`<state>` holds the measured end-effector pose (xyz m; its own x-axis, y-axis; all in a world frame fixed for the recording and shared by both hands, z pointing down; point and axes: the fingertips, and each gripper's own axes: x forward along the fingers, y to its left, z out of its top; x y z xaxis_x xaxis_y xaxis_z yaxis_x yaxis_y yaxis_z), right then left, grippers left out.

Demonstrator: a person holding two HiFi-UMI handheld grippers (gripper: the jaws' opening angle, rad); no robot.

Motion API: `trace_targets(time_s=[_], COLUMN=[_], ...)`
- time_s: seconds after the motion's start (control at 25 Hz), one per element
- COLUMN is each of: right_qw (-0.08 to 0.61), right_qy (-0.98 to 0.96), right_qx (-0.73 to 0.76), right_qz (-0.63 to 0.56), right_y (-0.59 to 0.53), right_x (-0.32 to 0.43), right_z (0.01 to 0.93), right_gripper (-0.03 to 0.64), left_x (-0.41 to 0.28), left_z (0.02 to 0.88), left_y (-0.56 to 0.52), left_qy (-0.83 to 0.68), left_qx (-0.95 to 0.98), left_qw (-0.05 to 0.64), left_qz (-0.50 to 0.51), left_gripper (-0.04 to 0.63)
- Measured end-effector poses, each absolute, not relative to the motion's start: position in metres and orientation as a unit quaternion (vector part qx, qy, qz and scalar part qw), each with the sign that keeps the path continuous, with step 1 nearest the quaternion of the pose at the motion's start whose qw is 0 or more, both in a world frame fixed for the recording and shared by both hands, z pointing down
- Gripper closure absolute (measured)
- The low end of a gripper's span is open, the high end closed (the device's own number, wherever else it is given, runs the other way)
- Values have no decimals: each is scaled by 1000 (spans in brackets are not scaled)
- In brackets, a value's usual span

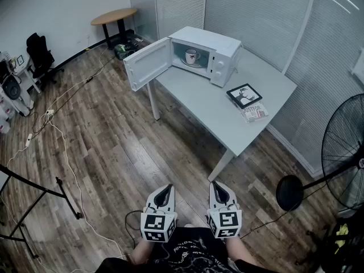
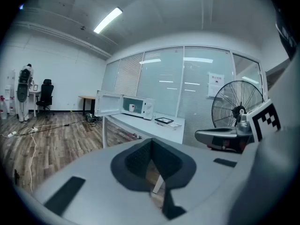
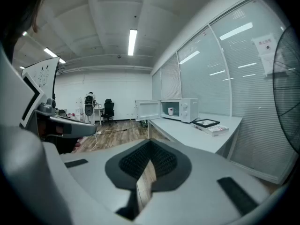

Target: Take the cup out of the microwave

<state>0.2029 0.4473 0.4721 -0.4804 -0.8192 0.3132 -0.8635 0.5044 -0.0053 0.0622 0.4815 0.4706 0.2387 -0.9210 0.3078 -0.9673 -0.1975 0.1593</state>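
While both hand-held grippers sit low in front of the person, well apart from the microwave (image 1: pixel 223 54), the cup (image 1: pixel 191 56) stands upright inside the microwave's cavity. It is a white cup with a dark mark on its side. The microwave's door (image 1: pixel 147 63) is swung fully open, and no gripper is near it. The left gripper (image 1: pixel 165 189) has its jaws closed together at the tips and holds nothing. The right gripper (image 1: pixel 218 187) is likewise closed and empty. Both point toward the microwave across bare wooden floor (image 1: pixel 114 152). The microwave stands at the far end of a grey table (image 1: pixel 205 104). A framed picture (image 1: pixel 244 95) and a booklet (image 1: pixel 254 112) lie on the table on the near side of the microwave. Only the head view shows both grippers side by side and their separation from the microwave. The left gripper view alone shows a standing fan (image 2: pixel 236 110) beyond the microwave's table, with the other gripper at its right edge. The right gripper view alone shows a whiteboard (image 3: pixel 42 76) to the left of the microwave. In both gripper views the cup appears only as a small white shape in the cavity.
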Motion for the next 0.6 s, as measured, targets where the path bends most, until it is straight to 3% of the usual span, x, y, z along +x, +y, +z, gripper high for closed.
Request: trace_targets(time_s=[0.6], right_qw=[111], right_qy=[-833], right_qx=[535], right_qz=[90], right_y=[408], right_x=[183], right_z=[470], right_gripper=[614], left_x=[26], left_z=[479], left_y=[435], left_qy=[-595], left_qx=[782], left_qw=[166], left_qz=[74], left_gripper=[589])
